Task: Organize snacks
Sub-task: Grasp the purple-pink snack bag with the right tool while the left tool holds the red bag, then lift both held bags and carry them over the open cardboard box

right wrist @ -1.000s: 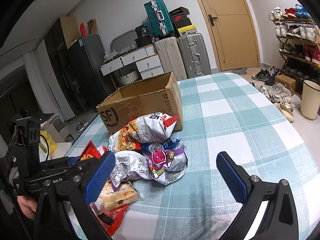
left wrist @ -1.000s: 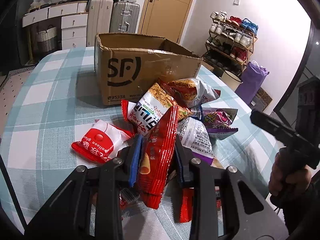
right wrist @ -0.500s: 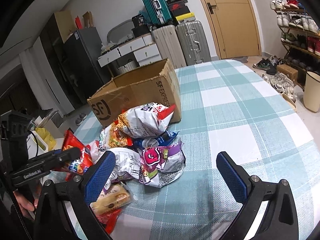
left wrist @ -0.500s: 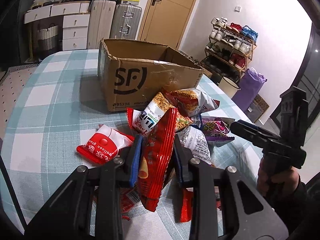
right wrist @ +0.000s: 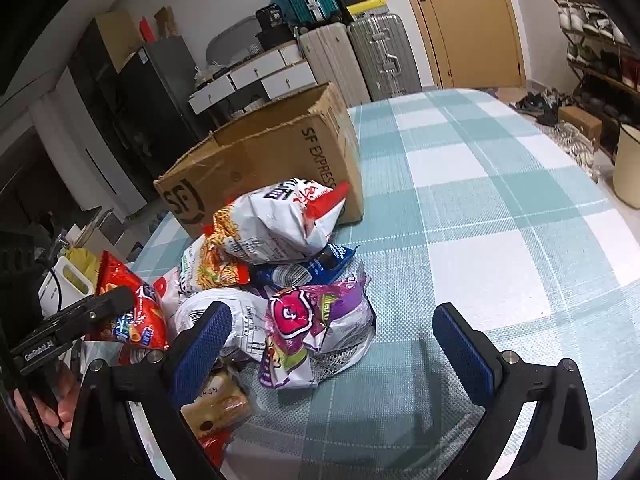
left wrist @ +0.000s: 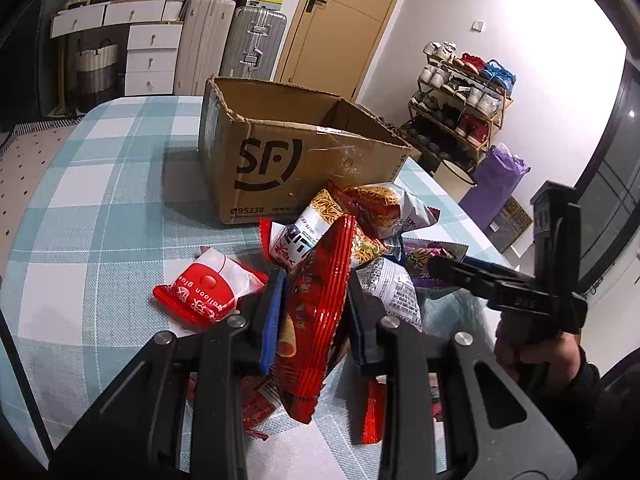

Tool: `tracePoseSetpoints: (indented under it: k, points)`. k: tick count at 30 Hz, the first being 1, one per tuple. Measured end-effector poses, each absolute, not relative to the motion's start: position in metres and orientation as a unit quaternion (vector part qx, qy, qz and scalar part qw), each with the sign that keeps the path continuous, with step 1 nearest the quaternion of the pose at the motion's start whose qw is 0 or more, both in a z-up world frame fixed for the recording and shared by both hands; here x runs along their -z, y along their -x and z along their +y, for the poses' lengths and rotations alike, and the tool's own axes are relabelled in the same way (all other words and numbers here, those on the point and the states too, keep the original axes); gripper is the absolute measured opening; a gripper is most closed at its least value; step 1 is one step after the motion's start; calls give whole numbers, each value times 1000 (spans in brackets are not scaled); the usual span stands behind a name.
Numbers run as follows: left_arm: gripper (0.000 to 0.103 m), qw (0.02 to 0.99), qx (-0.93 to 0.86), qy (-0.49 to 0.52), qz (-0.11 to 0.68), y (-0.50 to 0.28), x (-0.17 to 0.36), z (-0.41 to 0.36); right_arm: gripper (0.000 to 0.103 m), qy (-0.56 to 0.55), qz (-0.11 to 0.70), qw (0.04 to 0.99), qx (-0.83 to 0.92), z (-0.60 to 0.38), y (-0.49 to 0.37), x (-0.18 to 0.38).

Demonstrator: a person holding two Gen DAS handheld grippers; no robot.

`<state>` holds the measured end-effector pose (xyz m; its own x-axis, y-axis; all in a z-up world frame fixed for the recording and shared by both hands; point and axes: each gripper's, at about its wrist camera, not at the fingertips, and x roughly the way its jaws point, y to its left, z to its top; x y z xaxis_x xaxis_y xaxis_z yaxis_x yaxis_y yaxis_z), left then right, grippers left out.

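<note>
**One packet lifted, the heap still to sort**

The left gripper [left wrist: 312,316] has its fingers clenched on a red snack packet [left wrist: 316,312], held edge-up at the lower centre of the left wrist view, just above the surface [left wrist: 100,216]. The right gripper [right wrist: 328,344] hangs with fingers spread wide over the purple packet [right wrist: 316,332], grasping nothing. The cardboard box [left wrist: 280,160], in the upper middle of the frame, shows no snacks inside as far as its visible walls tell. The pile of packets [right wrist: 272,240] lies in front of it, and a red-and-white packet [left wrist: 208,288] sits apart at left. Judged so, nearly everything remains to be put away.
</note>
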<state>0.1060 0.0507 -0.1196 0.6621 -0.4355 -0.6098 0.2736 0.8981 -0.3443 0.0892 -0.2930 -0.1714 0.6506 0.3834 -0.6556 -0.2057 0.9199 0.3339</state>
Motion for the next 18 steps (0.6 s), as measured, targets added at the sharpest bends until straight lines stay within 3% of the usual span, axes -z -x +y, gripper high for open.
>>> tracePoseSetpoints:
  k: [4, 9, 11, 13, 14, 18]
  points:
    - [25, 905, 199, 117, 357, -104, 117, 51, 102, -119, 396, 896, -163, -291, -94, 177]
    - [25, 906, 202, 120, 353, -102, 113, 51, 93, -123, 401, 891, -171, -288, -99, 181]
    - [25, 906, 200, 122, 352, -100, 111, 53, 76, -127, 407, 887, -179, -287, -101, 183]
    - [26, 907, 198, 123, 350, -98, 110, 54, 69, -127, 412, 885, -177, -286, -103, 185]
    - [26, 908, 196, 123, 349, -97, 109, 56, 56, -136, 412, 881, -188, -288, -104, 186]
    - [25, 911, 191, 122, 345, -93, 104, 58, 49, -155, 413, 876, -198, -296, -104, 188]
